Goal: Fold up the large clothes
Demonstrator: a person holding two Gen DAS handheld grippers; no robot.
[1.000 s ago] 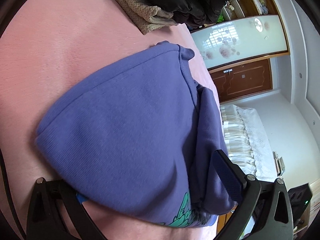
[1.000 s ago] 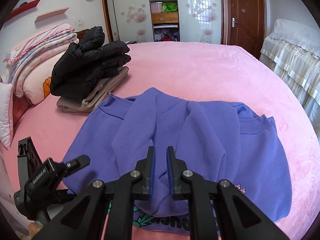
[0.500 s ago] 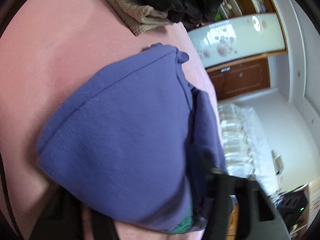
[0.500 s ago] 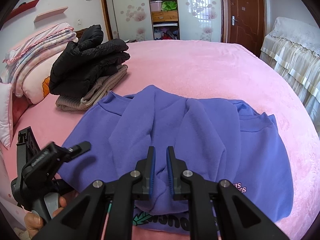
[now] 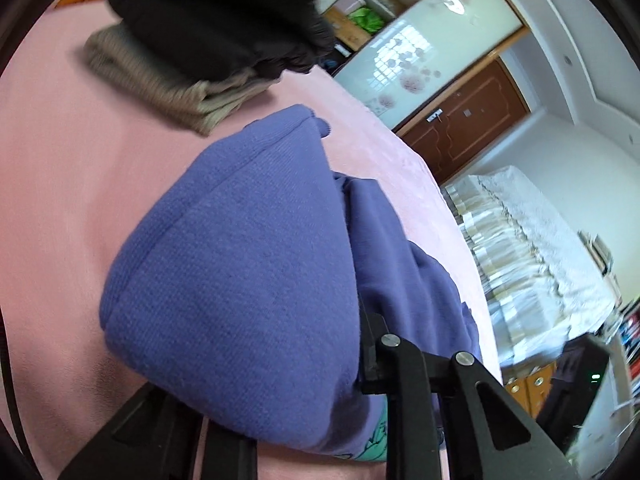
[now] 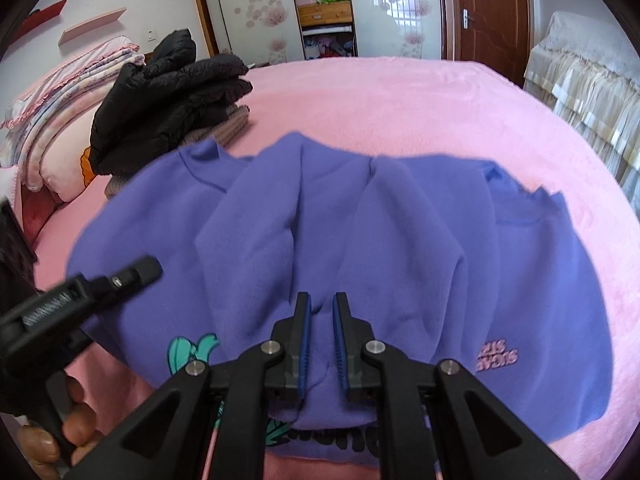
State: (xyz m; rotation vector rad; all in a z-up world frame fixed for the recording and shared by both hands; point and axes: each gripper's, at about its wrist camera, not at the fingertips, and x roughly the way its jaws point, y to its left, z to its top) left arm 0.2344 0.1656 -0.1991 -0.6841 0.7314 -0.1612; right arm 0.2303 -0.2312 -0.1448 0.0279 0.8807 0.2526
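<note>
A purple sweatshirt [image 6: 360,240] lies partly folded on the pink bed [image 6: 400,92], its sleeves laid over the body. My right gripper [image 6: 320,312] is shut on a bunch of its fabric at the near edge. My left gripper [image 5: 280,380] is closed over the sweatshirt's left side fold [image 5: 240,280]; only one finger [image 5: 372,344] shows, the other is hidden under the cloth. The left gripper also shows in the right wrist view [image 6: 100,292], at the sweatshirt's left edge.
A folded black jacket [image 6: 168,96] on a folded beige knit [image 5: 172,84] sits at the far left of the bed. Stacked pink bedding [image 6: 68,92] lies beyond it. A lace-covered piece of furniture [image 6: 592,92] stands right of the bed; wardrobe [image 6: 324,8] and door behind.
The left gripper has closed onto the sweatshirt's side fold and lifted, tilting its view upward. The right gripper stays shut on the fabric, and the sweatshirt sits nearer and higher in its view.
</note>
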